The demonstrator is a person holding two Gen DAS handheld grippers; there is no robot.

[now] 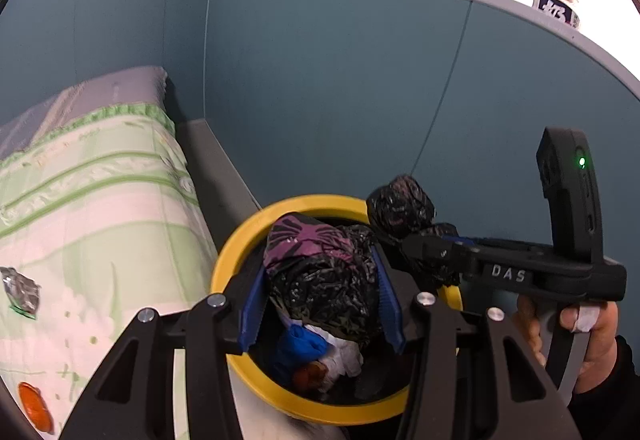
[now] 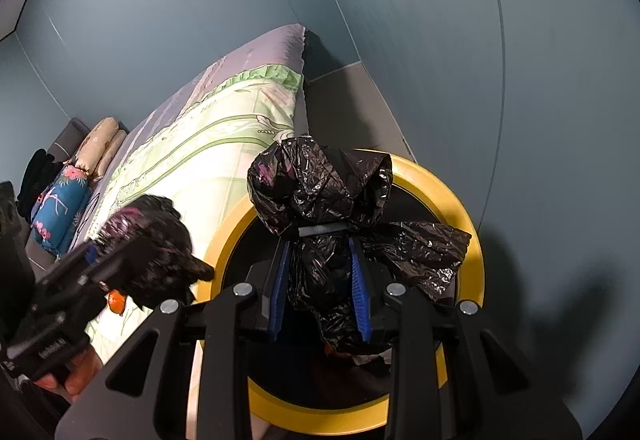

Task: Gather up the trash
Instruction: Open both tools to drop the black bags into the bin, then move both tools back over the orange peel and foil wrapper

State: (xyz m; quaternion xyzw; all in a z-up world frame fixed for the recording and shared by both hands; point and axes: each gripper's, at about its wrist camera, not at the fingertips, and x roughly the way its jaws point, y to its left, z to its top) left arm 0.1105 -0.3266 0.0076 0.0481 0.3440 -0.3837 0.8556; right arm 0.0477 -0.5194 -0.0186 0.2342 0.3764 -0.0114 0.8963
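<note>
A round bin with a yellow rim [image 1: 234, 252] [image 2: 460, 196] stands beside the bed, lined with a black trash bag. My left gripper [image 1: 320, 292] is shut on a bunched edge of the black bag [image 1: 320, 272] over the bin. My right gripper [image 2: 320, 280] is shut on another bunched edge of the bag [image 2: 316, 192], which has a white tie around it. The right gripper also shows in the left wrist view [image 1: 424, 244], and the left gripper in the right wrist view [image 2: 132, 252]. Inside the bin lie blue and white trash [image 1: 316, 348].
A bed with a green patterned cover [image 1: 92, 208] [image 2: 208, 144] lies left of the bin, with a silver wrapper [image 1: 22, 292] and an orange object [image 1: 34, 406] on it. Pillows [image 2: 64, 208] lie at the bed's far end. Blue walls close in behind. A bottle [image 1: 558, 2] stands on the ledge.
</note>
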